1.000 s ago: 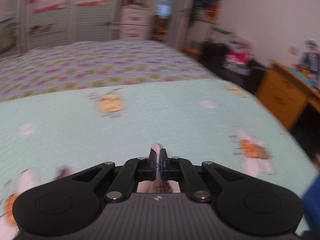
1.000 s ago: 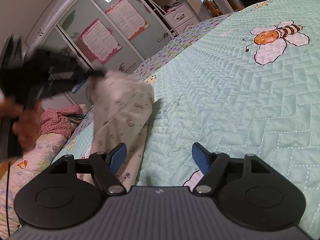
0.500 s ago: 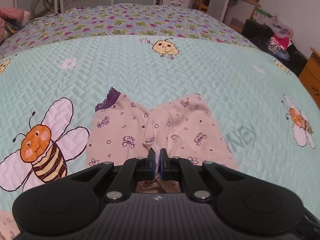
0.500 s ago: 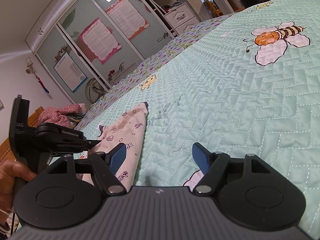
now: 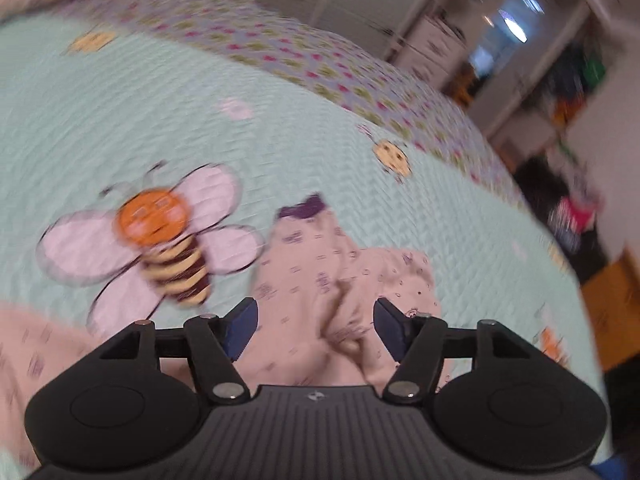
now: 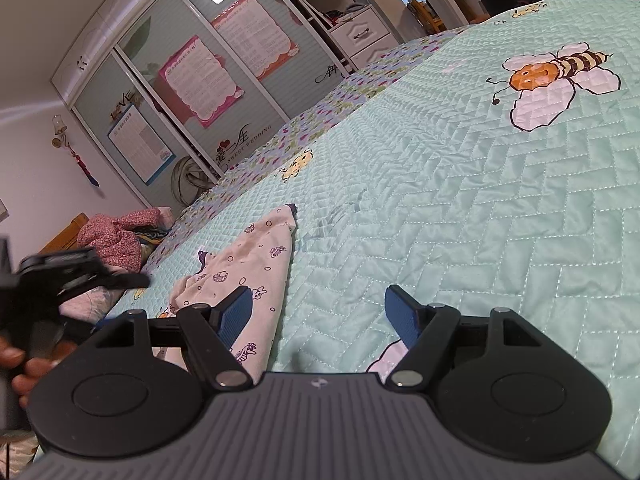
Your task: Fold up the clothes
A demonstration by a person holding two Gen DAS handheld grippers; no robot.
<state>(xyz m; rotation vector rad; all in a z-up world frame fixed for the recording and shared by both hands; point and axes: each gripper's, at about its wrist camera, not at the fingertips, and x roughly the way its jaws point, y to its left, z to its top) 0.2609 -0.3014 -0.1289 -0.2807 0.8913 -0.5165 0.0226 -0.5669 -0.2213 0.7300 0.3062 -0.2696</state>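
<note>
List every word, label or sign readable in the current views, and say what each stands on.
"SWEET WEDDING": decal low on the wardrobe door, beside large characters I cannot make out.
"LOVE": small decoration high on the wardrobe door; hard to read, likely this.
Pink-bordered poster: print too small to read.
Orange-bordered poster: too small.
Blue-bordered poster: too small.
Printed garment: cartoon motifs only, no legible words.
Left wrist view: too blurred to read anything.

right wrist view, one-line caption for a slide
Open right gripper hovers over mint quilted bedspread beside pink printed cotton garment.
</note>
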